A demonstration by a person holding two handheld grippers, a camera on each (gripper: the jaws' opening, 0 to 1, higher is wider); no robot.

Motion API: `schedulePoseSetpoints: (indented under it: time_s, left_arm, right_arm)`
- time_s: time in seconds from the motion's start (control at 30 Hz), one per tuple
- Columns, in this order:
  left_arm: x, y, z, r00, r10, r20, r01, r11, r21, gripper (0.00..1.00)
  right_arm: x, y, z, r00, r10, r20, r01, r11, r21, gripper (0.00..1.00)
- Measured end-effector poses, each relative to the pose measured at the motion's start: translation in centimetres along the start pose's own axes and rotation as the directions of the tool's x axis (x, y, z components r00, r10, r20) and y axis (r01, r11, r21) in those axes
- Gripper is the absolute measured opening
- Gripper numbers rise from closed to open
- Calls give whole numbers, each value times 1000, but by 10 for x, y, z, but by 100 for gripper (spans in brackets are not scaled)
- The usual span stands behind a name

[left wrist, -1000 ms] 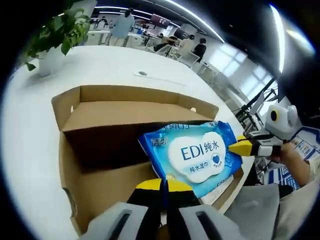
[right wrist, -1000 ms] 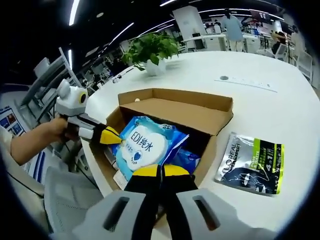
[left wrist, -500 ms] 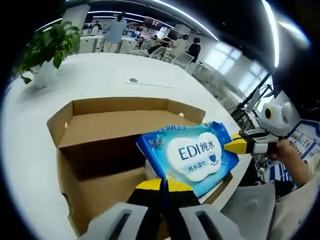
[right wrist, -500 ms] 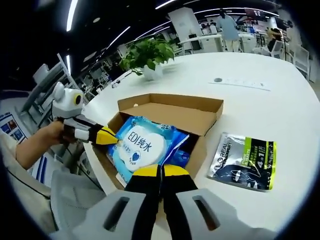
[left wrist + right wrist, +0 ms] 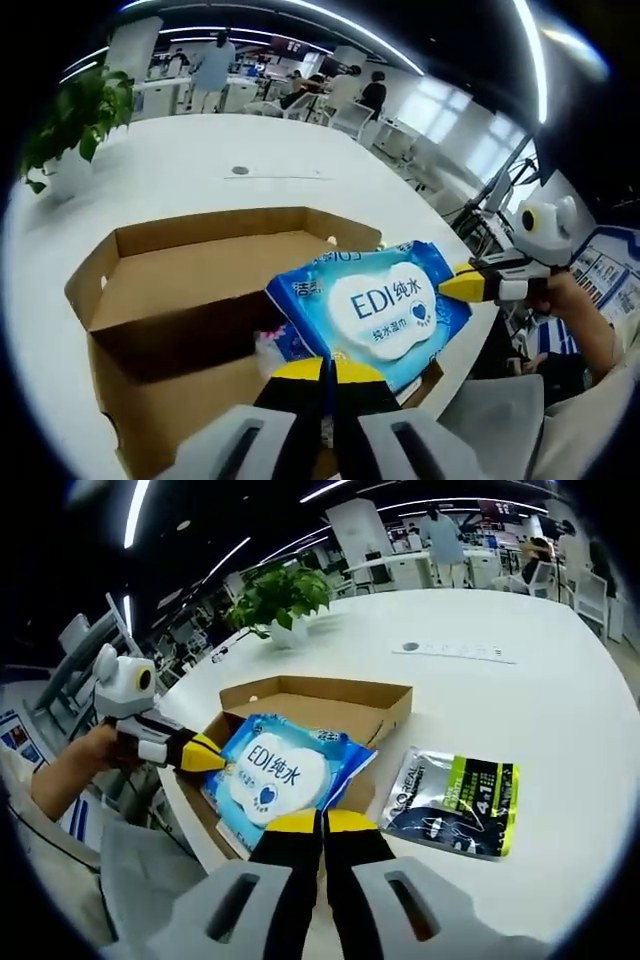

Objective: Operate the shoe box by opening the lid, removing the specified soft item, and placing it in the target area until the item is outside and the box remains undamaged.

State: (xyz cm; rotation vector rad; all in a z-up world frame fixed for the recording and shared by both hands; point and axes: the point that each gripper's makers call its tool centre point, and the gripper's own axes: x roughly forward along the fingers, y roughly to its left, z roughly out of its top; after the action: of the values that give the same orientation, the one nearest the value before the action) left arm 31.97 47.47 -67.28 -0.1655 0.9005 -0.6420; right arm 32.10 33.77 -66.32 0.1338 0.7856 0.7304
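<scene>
A blue wipes pack (image 5: 372,306) marked EDI hangs above the open cardboard shoe box (image 5: 200,270), whose lid stands up at the back. My left gripper (image 5: 325,366) is shut on the pack's near edge. In the left gripper view, the right gripper (image 5: 448,288) pinches the pack's right corner with its yellow tips. In the right gripper view, the wipes pack (image 5: 272,776) is above the shoe box (image 5: 330,702). My right gripper (image 5: 320,821) is shut on its lower edge, and the left gripper (image 5: 216,762) holds its left side. More packets lie in the box under the pack.
A black and green pouch (image 5: 452,794) lies on the white table (image 5: 520,710) right of the box. A potted plant (image 5: 276,598) stands behind the box and shows as the plant (image 5: 68,118) at far left. A person's hand (image 5: 92,755) holds the left gripper.
Both grippers have lifted the wipes pack higher, so it has risen out of the box. Both cameras rose with it.
</scene>
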Motion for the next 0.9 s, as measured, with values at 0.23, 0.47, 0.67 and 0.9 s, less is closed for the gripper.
schedulePoseSetpoints:
  time_s: [0.23,0.47,0.67,0.9]
  left_arm:
    - [12,-20,11,1000,-20,9,20,1000,8,0]
    - [23,-38,20,999,-37,11,37,999,34,0]
    - [32,-52,28,998,-56,8,55,997,56,0]
    - [43,-67,32,997,-81,-1,81,994,79,0]
  right_arm:
    - [-15,-20,0,1000,-31,2,31,999,11,0]
    - [-29,-36,0,998,-61,1,61,998,12,0]
    - [-41,-49,1,996,-86,7,86,996,16,0]
    - [-53,-63,-3,993,-114,5,114,993,17,0]
